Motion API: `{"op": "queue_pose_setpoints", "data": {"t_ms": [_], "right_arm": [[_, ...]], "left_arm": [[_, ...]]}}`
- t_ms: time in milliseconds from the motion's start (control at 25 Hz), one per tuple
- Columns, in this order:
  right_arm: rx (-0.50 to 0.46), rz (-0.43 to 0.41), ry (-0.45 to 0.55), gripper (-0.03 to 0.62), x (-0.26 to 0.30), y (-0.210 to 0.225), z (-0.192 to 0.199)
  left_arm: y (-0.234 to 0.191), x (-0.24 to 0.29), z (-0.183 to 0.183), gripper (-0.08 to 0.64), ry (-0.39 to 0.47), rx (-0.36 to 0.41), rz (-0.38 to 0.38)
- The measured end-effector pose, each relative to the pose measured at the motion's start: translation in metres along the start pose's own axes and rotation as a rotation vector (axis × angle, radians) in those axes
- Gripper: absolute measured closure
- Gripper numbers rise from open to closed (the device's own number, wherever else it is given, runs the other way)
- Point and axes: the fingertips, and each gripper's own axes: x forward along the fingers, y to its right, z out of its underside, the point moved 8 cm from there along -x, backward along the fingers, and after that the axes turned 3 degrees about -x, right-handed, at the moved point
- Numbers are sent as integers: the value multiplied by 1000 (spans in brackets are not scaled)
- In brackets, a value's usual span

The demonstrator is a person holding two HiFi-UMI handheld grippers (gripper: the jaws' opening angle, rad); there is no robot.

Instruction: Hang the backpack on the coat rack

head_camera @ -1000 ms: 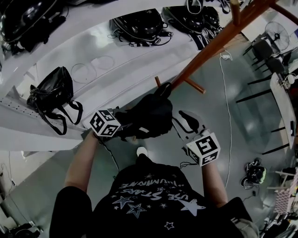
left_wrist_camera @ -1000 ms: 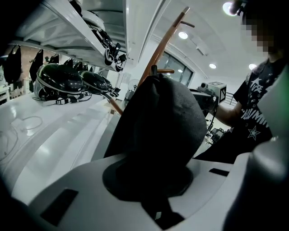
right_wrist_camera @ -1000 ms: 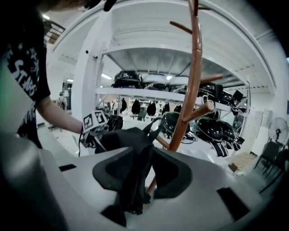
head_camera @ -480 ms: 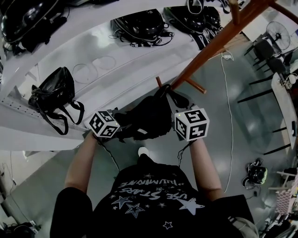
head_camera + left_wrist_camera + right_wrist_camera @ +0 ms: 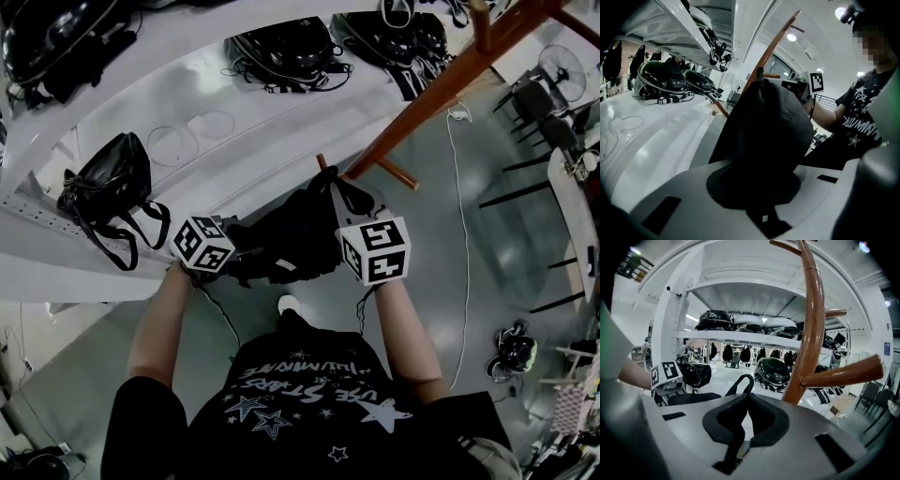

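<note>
A black backpack [image 5: 291,239] hangs between my two grippers, just below the foot of the brown wooden coat rack [image 5: 441,89]. My left gripper [image 5: 242,255] is shut on the backpack's fabric [image 5: 764,131], which fills the left gripper view. My right gripper [image 5: 359,217] is shut on the backpack's top strap [image 5: 739,383], whose loop rises out of the jaws. In the right gripper view the coat rack's pole [image 5: 813,333] stands close ahead to the right, with a peg [image 5: 843,373] sticking out sideways. In the left gripper view the rack [image 5: 771,47] shows behind the backpack.
White shelves [image 5: 234,141] run across the back with black helmets [image 5: 281,52] and a black handbag [image 5: 103,183] on them. A white cable [image 5: 461,234] lies on the floor to the right. Chairs and a fan [image 5: 558,70] stand at the far right beside a table [image 5: 567,202].
My right gripper has swung left from beside the backpack to its top strap and has shut on it. The left gripper and the backpack have stayed in place.
</note>
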Motion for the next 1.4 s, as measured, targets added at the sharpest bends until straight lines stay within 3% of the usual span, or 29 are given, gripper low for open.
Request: {"op": "queue_pose_setpoints", "data": {"t_ms": [360, 800, 1400], "right_arm": [[14, 59, -49, 575, 3, 3, 13], [-89, 57, -78, 575, 15, 2, 6], [-61, 72, -107, 575, 17, 19, 14]], "left_arm": [[-18, 15, 5, 492, -27, -26, 46], [-55, 24, -1, 491, -30, -72, 79], [-91, 54, -27, 487, -111, -26, 113]]}}
